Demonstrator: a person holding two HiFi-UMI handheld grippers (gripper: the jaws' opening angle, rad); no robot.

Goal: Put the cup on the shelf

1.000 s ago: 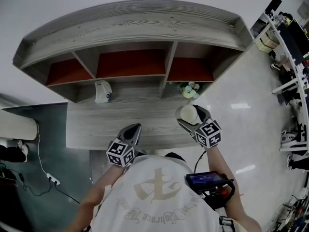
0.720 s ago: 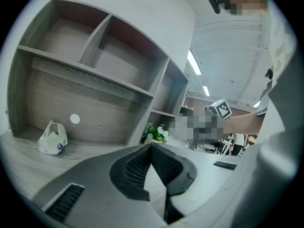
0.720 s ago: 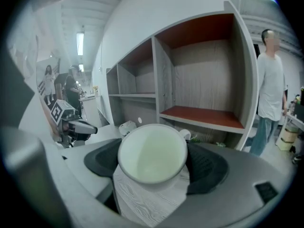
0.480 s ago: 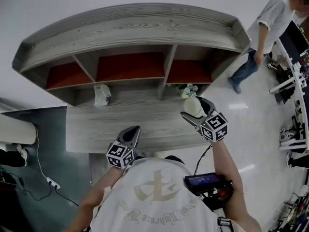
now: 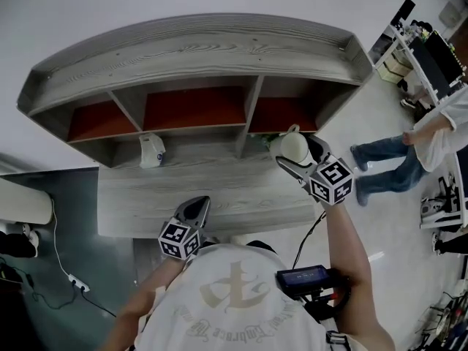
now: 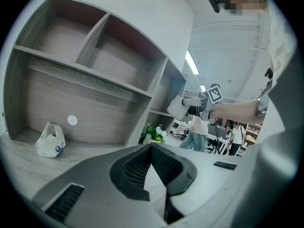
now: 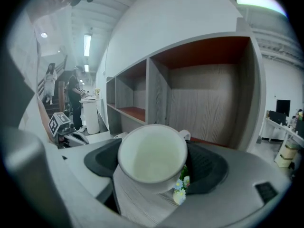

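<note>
A white cup [image 5: 292, 146] with a handle is gripped in my right gripper [image 5: 300, 158], which is shut on it. The cup hangs in front of the right end of the grey wooden shelf unit [image 5: 197, 50], about level with the board of its upper right compartment [image 5: 284, 114]. In the right gripper view the cup [image 7: 152, 156] opens toward the camera between the dark pads [image 7: 211, 167]. My left gripper [image 5: 194, 209] rests low over the desk board [image 5: 139, 196], jaws together and empty. From the left gripper view the cup [image 6: 176, 108] shows held up at the right.
A white plastic bag [image 5: 151, 151] lies in the lower left bay. A small flower pot [image 6: 153, 134] stands in the lower right bay, mostly hidden behind the cup in the head view. A person [image 5: 413, 148] walks on the floor at right. A cable [image 5: 62, 258] runs down the floor at left.
My right gripper has carried the cup up and away, toward the shelf's upper right compartment. The left gripper has barely moved. A person has walked across the floor at right.
</note>
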